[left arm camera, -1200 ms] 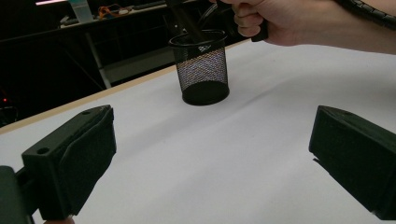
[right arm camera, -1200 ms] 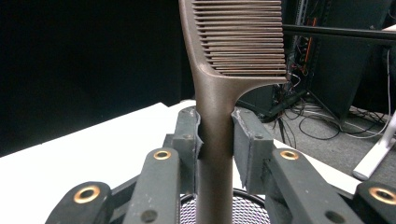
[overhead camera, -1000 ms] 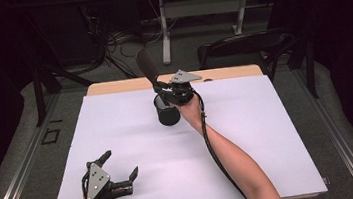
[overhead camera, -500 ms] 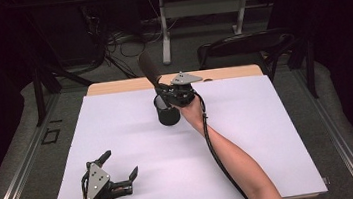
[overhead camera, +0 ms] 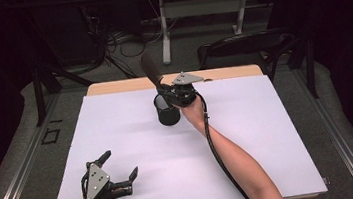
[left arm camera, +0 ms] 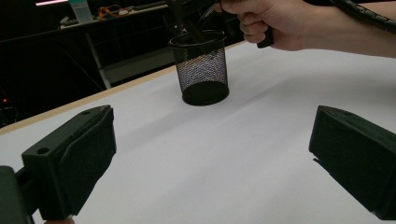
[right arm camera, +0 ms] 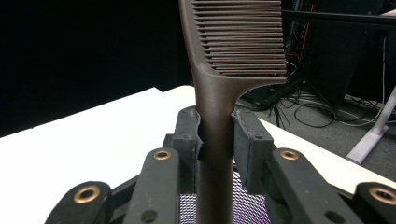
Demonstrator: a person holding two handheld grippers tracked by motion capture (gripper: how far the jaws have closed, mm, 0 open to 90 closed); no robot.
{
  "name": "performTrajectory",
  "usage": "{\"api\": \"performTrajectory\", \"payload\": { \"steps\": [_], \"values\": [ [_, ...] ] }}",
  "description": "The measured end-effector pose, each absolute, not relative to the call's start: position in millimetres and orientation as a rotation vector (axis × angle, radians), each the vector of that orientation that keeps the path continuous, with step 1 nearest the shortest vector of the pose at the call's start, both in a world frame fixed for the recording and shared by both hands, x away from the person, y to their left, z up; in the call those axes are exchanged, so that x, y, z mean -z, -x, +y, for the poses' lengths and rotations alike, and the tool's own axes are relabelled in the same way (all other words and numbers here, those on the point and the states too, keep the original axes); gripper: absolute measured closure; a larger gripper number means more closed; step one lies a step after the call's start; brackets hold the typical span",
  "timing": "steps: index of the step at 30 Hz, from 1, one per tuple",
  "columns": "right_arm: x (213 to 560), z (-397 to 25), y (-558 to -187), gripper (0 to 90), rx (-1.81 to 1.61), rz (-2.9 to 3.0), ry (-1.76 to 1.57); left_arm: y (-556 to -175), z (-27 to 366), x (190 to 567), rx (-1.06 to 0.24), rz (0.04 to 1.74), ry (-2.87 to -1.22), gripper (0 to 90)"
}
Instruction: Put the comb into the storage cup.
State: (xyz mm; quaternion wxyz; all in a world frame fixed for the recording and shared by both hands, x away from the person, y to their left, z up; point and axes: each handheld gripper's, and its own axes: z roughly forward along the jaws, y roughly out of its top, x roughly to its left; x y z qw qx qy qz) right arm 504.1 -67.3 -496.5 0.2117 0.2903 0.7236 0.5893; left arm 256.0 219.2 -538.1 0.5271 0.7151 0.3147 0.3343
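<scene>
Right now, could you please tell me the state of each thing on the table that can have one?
comb: upright, handle clamped between the fingers, its lower end in the cup.
mesh cup: upright on the white table, open top, comb handle inside.
right gripper: shut on the comb, above the cup.
left gripper: open, holding nothing, low at the table's near edge.

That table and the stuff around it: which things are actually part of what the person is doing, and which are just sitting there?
In use:
- comb, clamped in the right gripper
- black mesh cup, right under the comb's handle
- white table they work on

Just around:
- left gripper, open and resting near the table's front edge
- chair behind the table
- cables on the floor
</scene>
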Motion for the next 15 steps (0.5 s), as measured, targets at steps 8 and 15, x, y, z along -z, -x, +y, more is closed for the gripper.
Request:
{"api": "performTrajectory", "payload": {
  "steps": [8,15],
  "values": [
    [496.0,-66.8,-503.0,72.8,-1.611,2.021,-0.795,-255.6,219.4,537.7,-0.802,0.748,-1.711,0.5],
    [499.4,-68.1,-502.8,72.8,-1.603,2.028,-0.807,-256.0,218.8,538.0,-0.799,0.75,-1.711,0.5]
  ]
}}
